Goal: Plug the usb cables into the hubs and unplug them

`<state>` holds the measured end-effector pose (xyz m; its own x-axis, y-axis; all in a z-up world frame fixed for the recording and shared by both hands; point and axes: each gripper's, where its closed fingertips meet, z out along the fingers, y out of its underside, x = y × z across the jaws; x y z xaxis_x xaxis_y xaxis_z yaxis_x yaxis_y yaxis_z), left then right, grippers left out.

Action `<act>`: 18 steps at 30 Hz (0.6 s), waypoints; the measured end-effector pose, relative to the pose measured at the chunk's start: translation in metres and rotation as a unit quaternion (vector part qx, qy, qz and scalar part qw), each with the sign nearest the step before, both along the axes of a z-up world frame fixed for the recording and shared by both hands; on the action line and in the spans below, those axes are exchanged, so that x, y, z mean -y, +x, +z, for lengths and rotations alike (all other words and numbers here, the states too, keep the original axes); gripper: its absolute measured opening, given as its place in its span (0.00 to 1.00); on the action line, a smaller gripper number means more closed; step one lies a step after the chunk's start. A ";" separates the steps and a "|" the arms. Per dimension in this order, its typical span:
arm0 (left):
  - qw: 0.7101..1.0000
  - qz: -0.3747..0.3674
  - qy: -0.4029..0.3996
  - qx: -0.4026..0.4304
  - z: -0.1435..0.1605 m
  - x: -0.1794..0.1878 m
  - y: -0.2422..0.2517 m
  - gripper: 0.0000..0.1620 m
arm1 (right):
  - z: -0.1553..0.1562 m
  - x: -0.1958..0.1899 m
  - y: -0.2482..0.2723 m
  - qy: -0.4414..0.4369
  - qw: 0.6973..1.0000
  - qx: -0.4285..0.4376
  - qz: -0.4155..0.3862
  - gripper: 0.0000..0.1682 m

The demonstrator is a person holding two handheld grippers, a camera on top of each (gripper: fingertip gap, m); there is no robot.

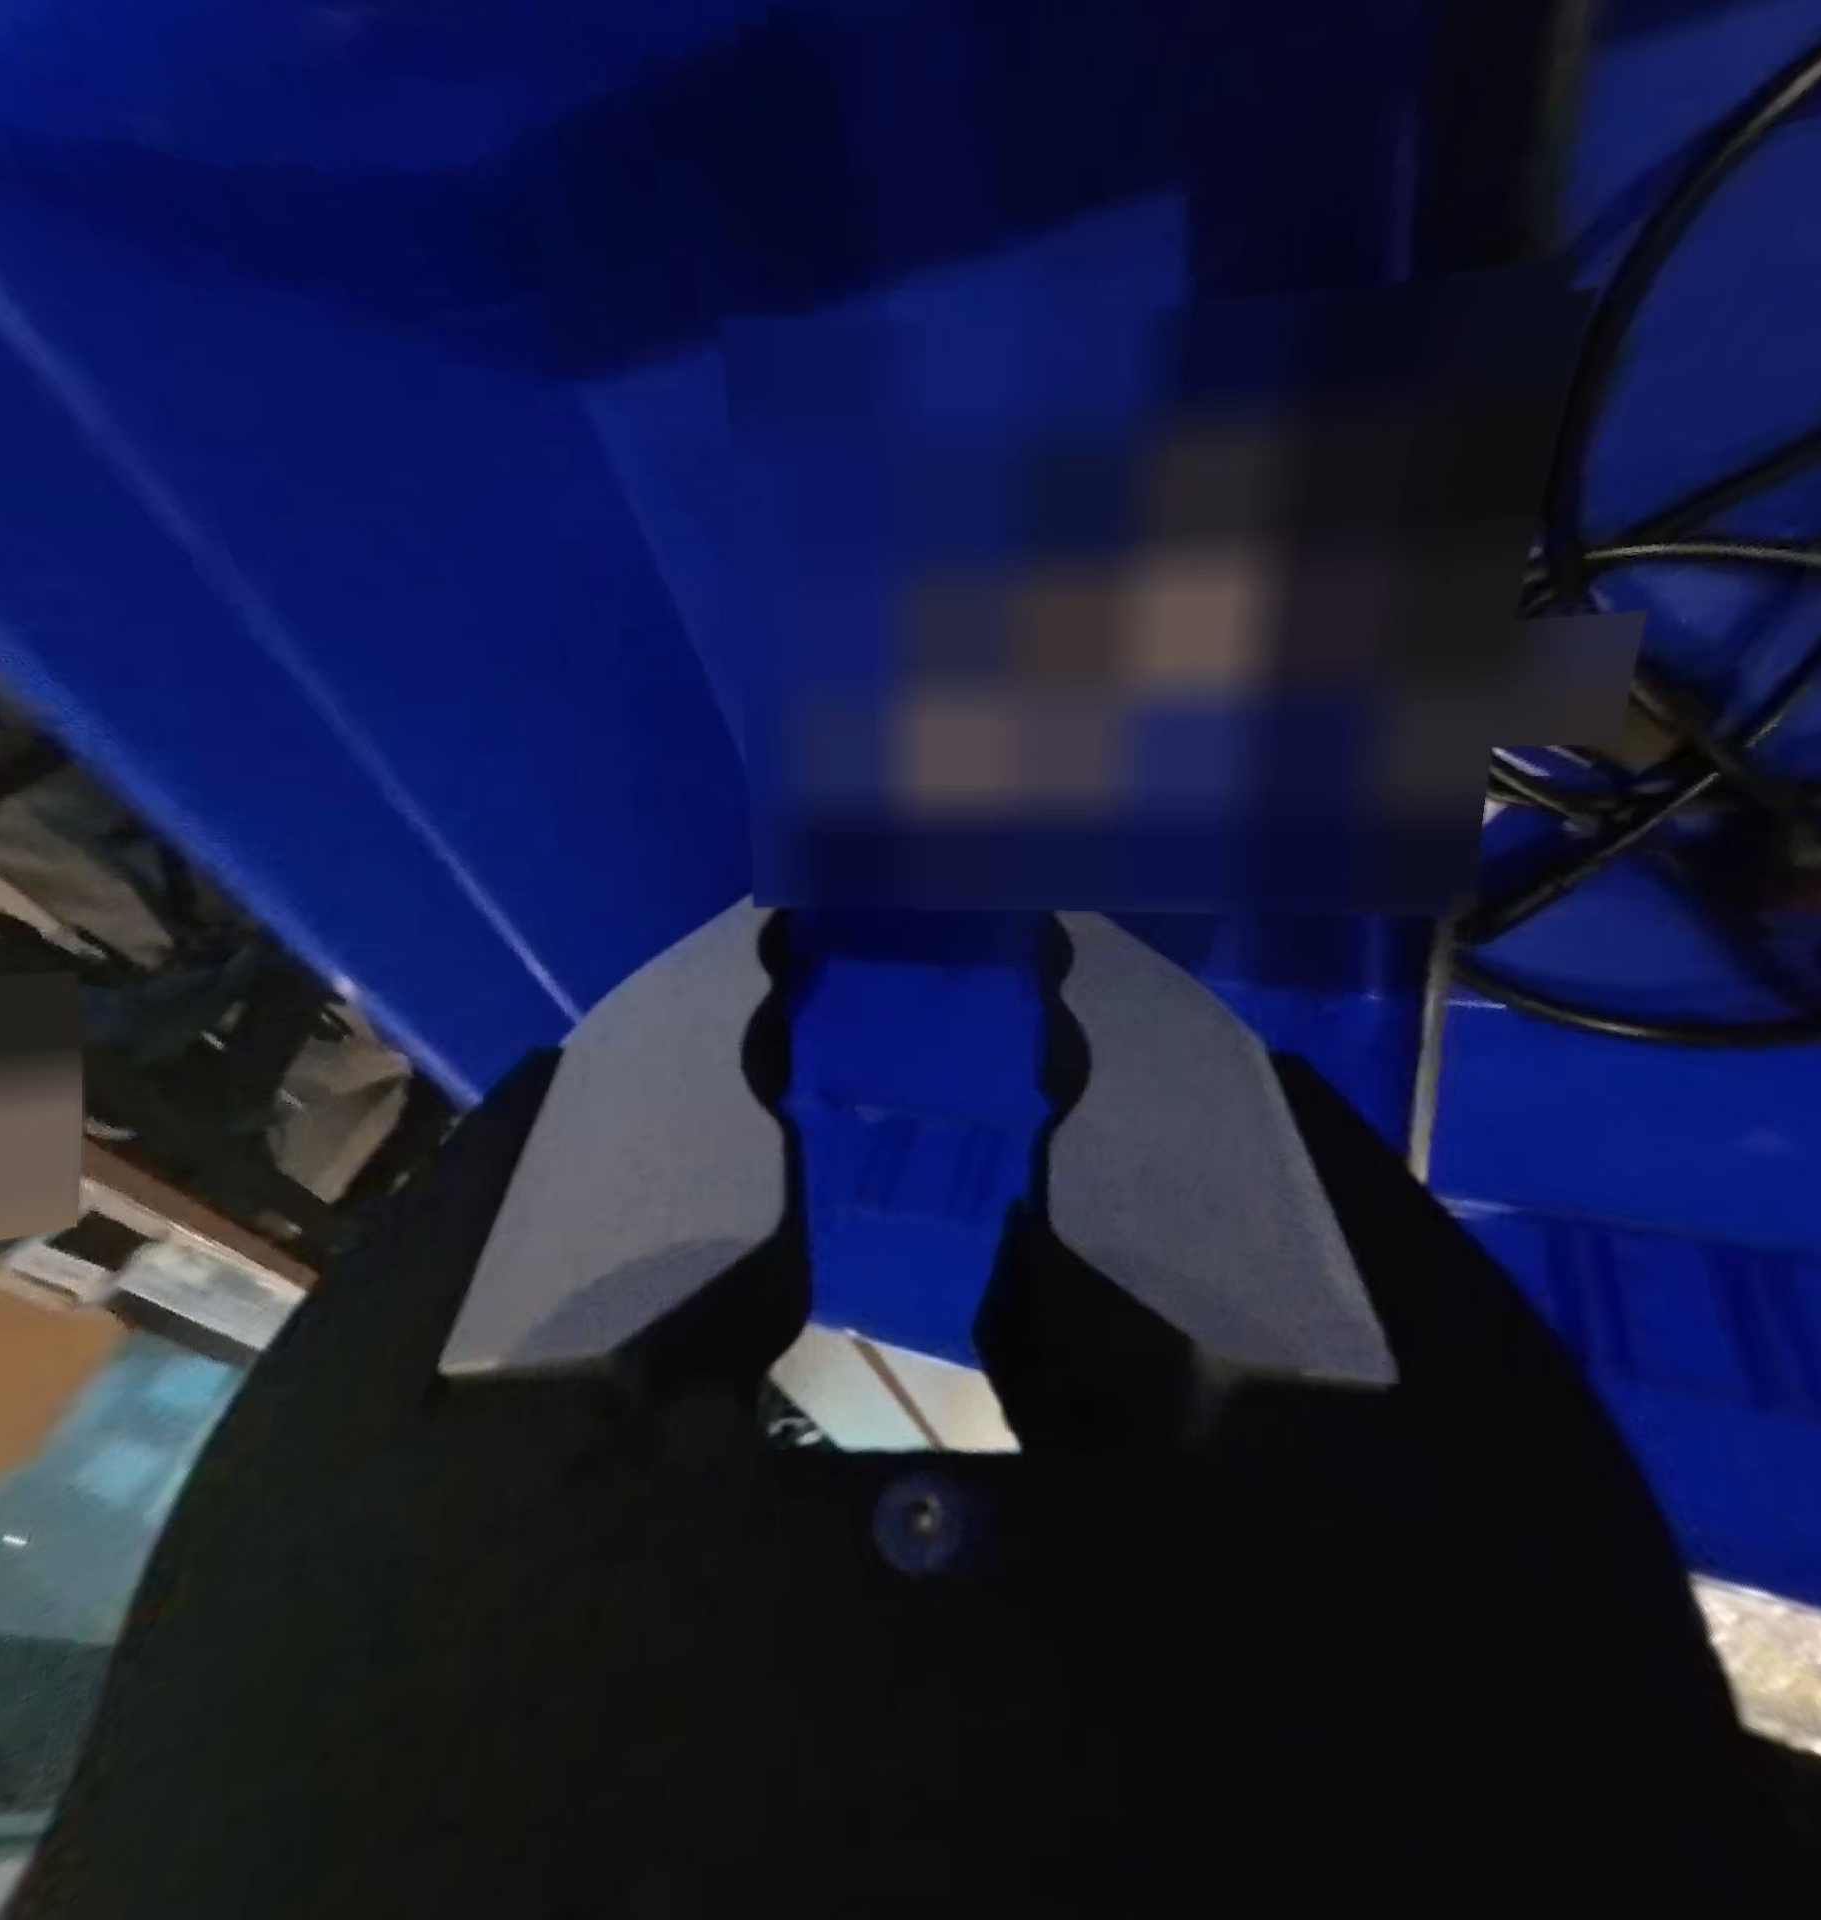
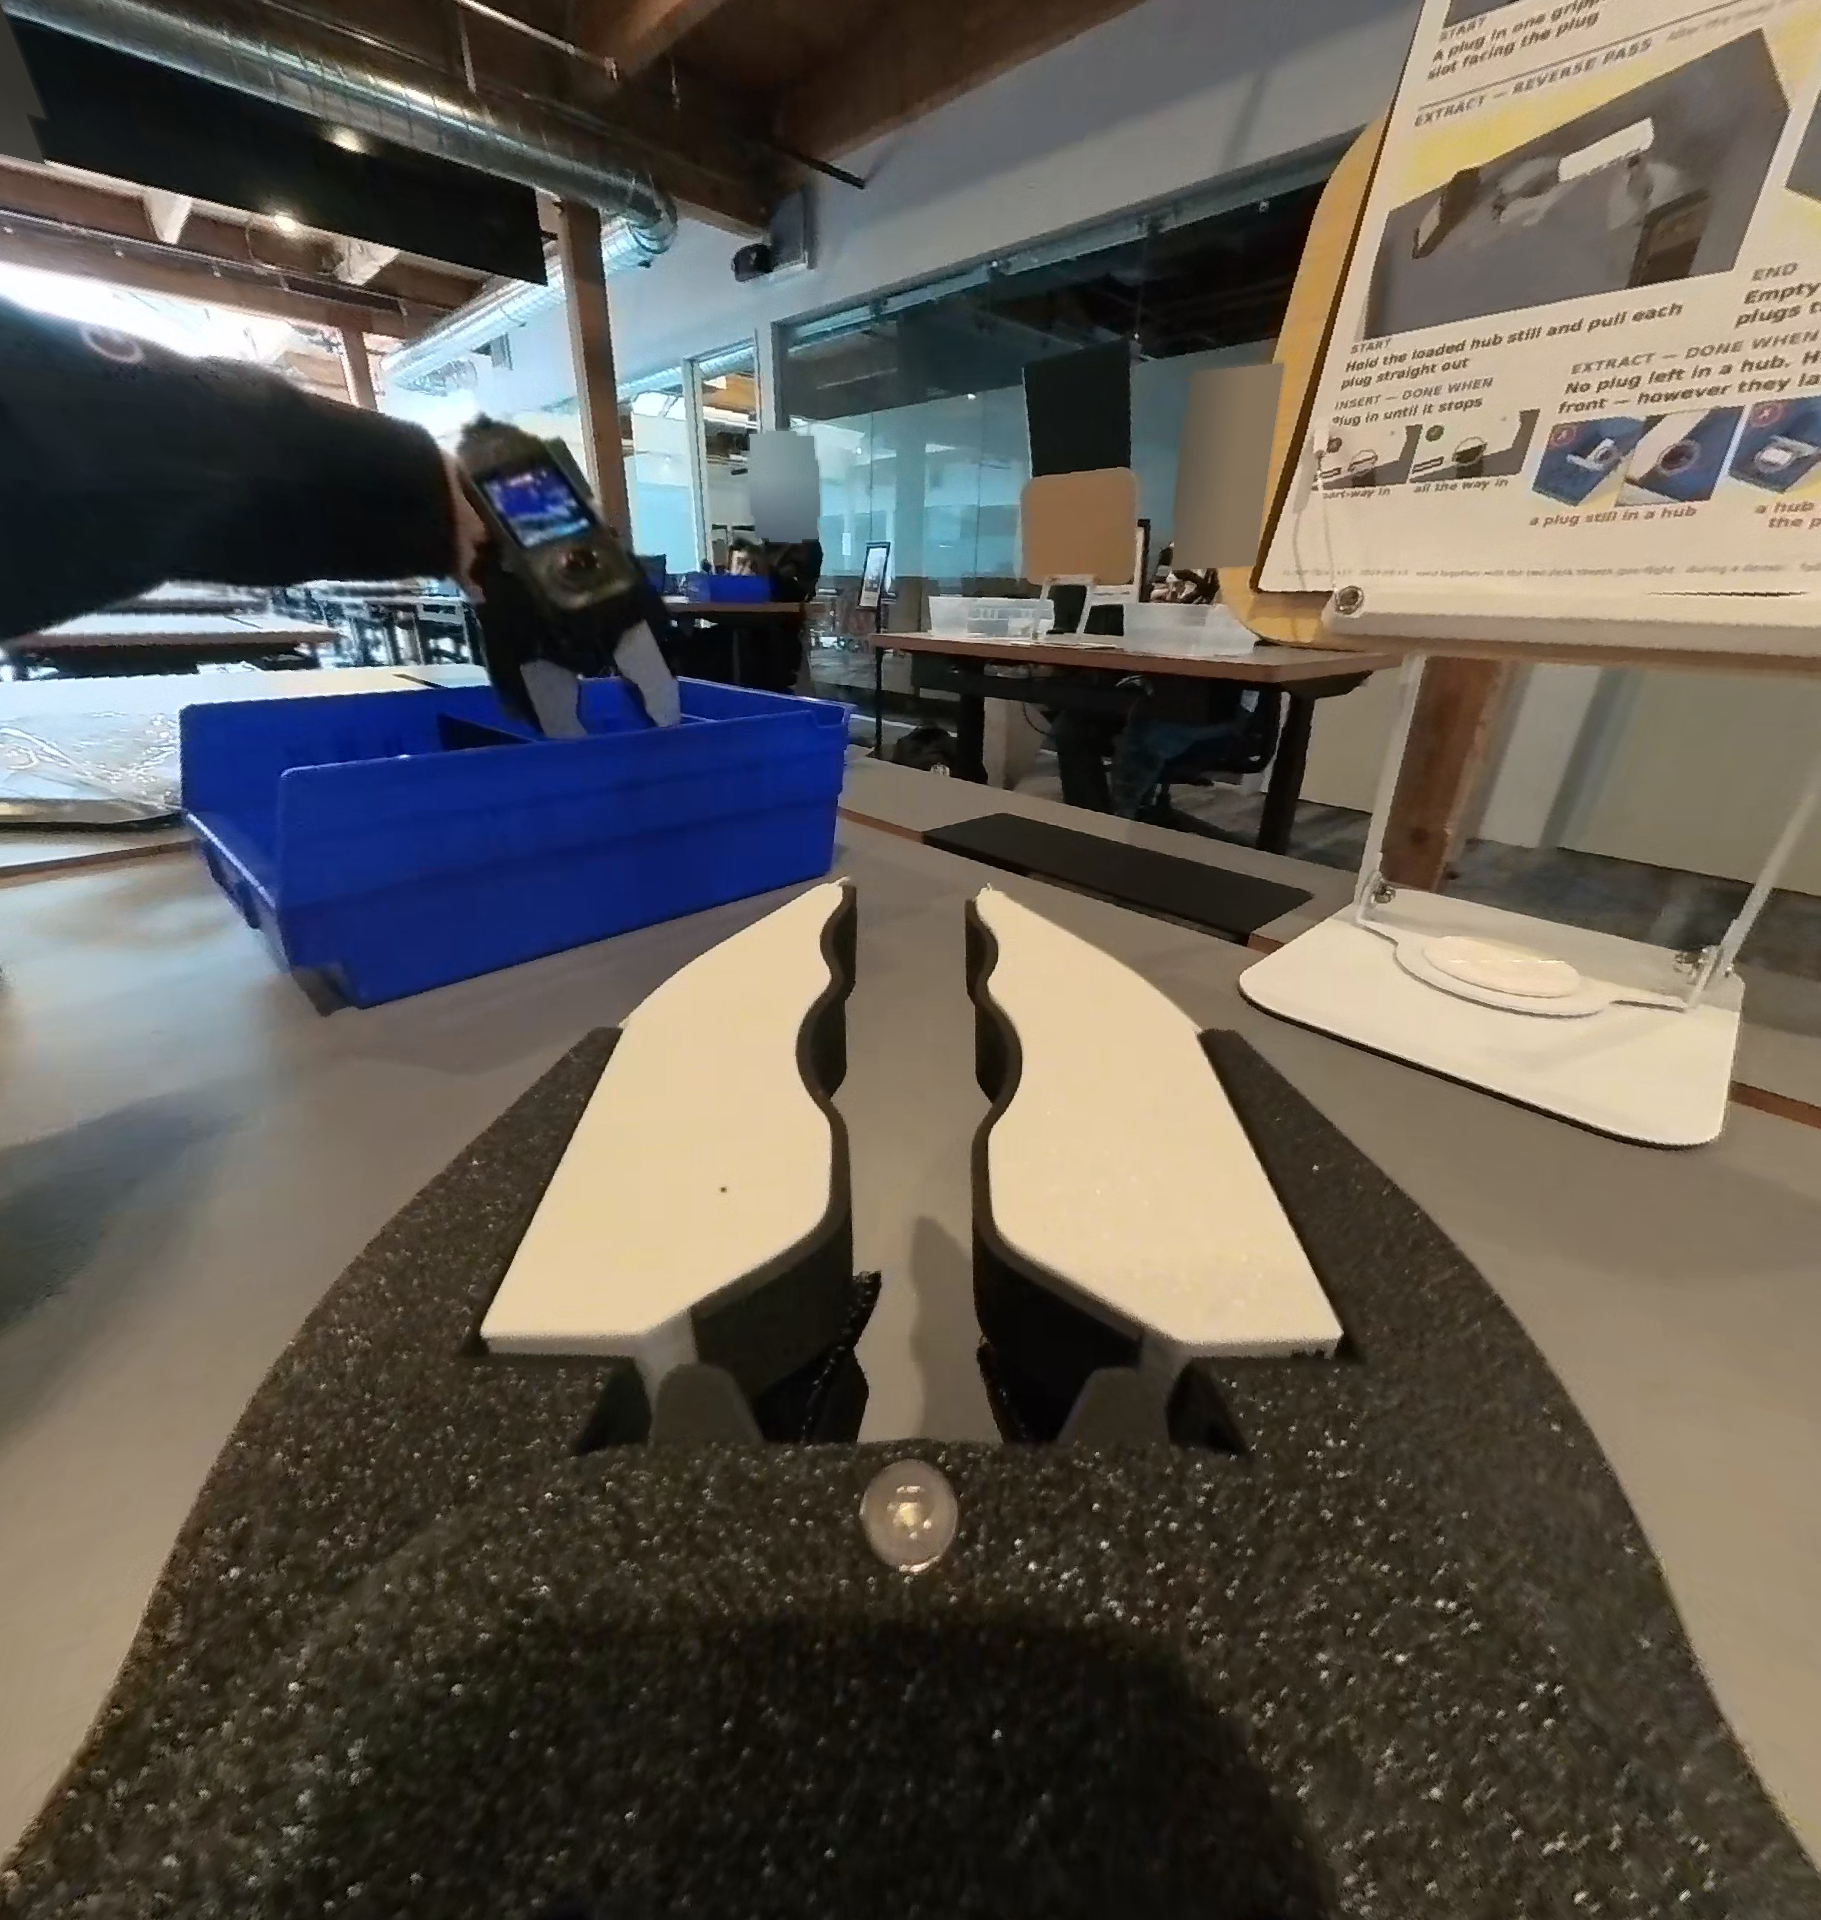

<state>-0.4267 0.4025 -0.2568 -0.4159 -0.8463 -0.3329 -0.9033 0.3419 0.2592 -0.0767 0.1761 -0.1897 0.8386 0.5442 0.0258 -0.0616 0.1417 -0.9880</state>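
At 10 o'clock on the desk (image 2: 262,1091), the left gripper (image 2: 602,717) dips parted, empty jaws into the blue bin (image 2: 532,831); black cables (image 1: 1654,727) coil at its 2 o'clock. Fetching step, likely: close on 1 plug. Right gripper (image 2: 908,914) hovers, narrowly open, empty.

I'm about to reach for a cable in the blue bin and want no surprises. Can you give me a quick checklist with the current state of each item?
1. Left gripper inside the blue bin: ok.
2. Left gripper open, nothing between its fingers: ok.
3. Black cables within view in the bin: ok.
4. A USB plug or hub identified to grasp: cannot tell, blurred.
5. Right gripper open and empty over the grey table: ok.
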 end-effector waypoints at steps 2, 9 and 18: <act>0.999 -0.040 -0.009 -0.033 -0.008 0.000 0.002 0.36 | 0.000 0.000 0.000 -0.001 1.000 -0.002 0.002 0.11; 0.983 -0.144 -0.038 -0.102 -0.031 0.000 0.011 0.34 | -0.001 0.000 0.000 -0.006 1.000 -0.004 0.006 0.11; 0.973 -0.182 -0.068 -0.123 -0.040 -0.003 0.008 0.26 | -0.001 -0.001 0.001 -0.014 1.000 -0.015 0.013 0.11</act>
<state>-0.4191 0.4057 -0.2968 -0.7499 -0.6566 -0.0808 -0.6316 0.6743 0.3826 -0.0760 0.1774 -0.1911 0.8248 0.5653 -0.0145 -0.0939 0.1117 -0.9893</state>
